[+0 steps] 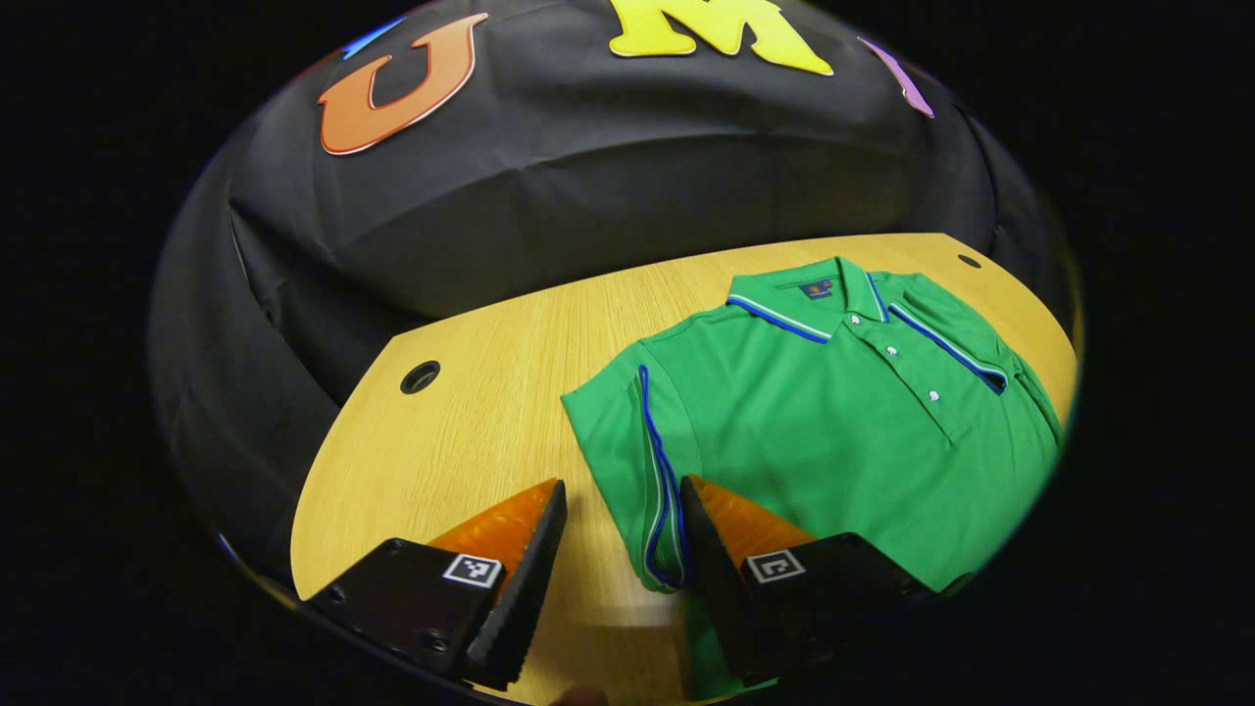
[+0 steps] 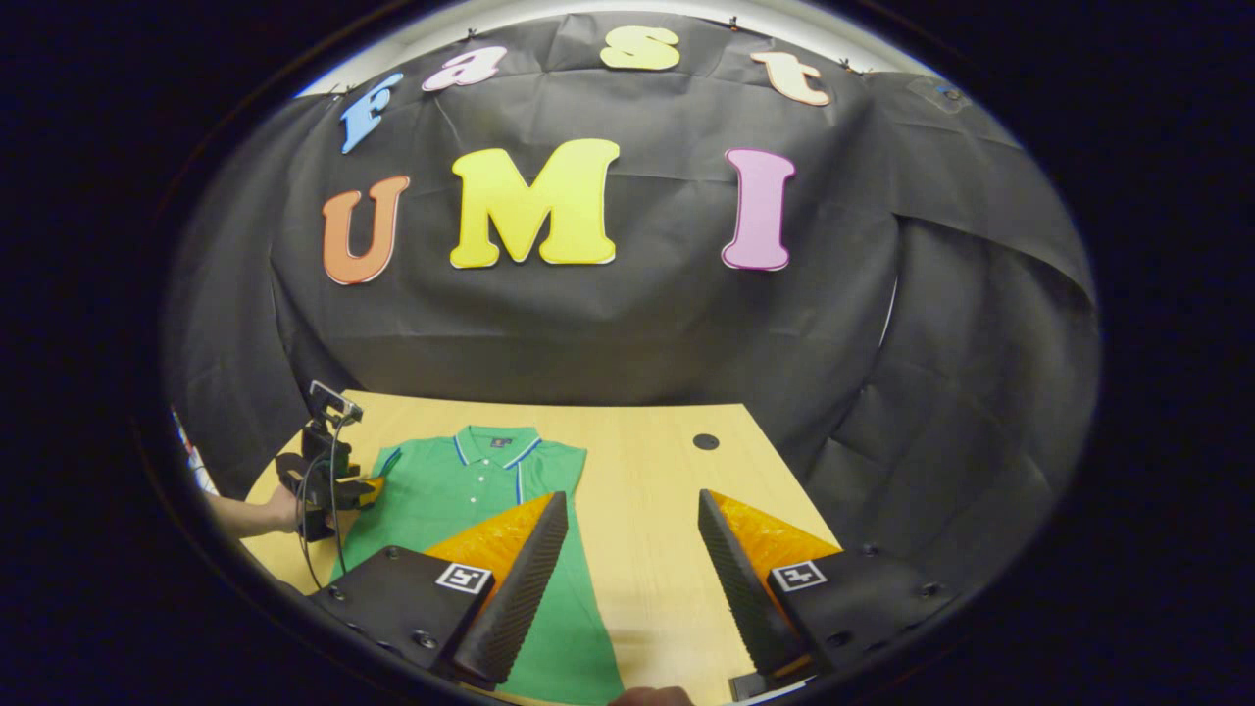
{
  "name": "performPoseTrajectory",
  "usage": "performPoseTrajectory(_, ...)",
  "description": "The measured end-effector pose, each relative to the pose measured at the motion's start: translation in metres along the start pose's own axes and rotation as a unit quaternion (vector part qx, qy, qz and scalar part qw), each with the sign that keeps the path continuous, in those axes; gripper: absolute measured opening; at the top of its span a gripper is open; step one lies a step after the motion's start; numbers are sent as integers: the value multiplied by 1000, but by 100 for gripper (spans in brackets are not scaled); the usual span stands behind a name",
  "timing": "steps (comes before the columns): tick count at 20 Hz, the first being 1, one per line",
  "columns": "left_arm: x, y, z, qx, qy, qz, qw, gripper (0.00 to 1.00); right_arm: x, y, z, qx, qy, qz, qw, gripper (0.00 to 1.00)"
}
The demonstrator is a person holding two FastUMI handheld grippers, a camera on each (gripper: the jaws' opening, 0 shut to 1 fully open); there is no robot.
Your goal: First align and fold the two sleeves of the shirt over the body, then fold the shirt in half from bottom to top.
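Green polo shirt (image 1: 833,431) lies flat on the counter (image 1: 471,431), one sleeve (image 1: 627,461) folded over the body. Left gripper (image 1: 623,549), fingers apart, straddles that sleeve's edge; right gripper (image 2: 627,559), fingers apart, hangs above the shirt's other side. Risk: a snagged finger could undo the fold.

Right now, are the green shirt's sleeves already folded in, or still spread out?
Folded in. The shirt lies collar-up on the table, its sleeve doubled over the body. Bottom half not folded up yet.
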State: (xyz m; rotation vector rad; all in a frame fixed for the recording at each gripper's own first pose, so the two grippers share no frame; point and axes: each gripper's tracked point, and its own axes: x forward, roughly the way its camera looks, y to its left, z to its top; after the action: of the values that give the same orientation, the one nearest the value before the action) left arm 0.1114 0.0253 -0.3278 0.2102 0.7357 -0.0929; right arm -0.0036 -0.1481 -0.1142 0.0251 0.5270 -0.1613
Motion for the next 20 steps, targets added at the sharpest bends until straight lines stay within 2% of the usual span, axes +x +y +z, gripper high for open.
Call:
performPoseTrajectory(3,3,-4,-1,6,4,-8,1000,60,2,0,-6,4,6,1,1000,85)
performPoseTrajectory(4,3,-9,1,8,5,-19,1000,40,3,-1,-7,6,9,-1,1000,88)
performPoseTrajectory(6,4,-7,-2,19,13,-11,1000,15,1,-2,-11,9,13,-1,1000,85)
performPoseTrajectory(7,4,-9,1,21,13,-15,1000,8,2,-1,-13,10,14,-1,1000,88)
performPoseTrajectory(13,-13,-12,19,35,3,-18,999,5,-2,2,-9,22,2,7,1000,88)
performPoseTrajectory(14,-15,-14,26,36,-1,-18,999,5,-3,3,-10,25,1,8,1000,85)
performPoseTrajectory(17,-26,-29,47,28,-16,-31,999,5,-8,3,-10,34,-4,11,999,85)
performPoseTrajectory(20,-33,-49,68,42,-31,-39,998,5,-19,4,-7,30,-17,14,999,88)
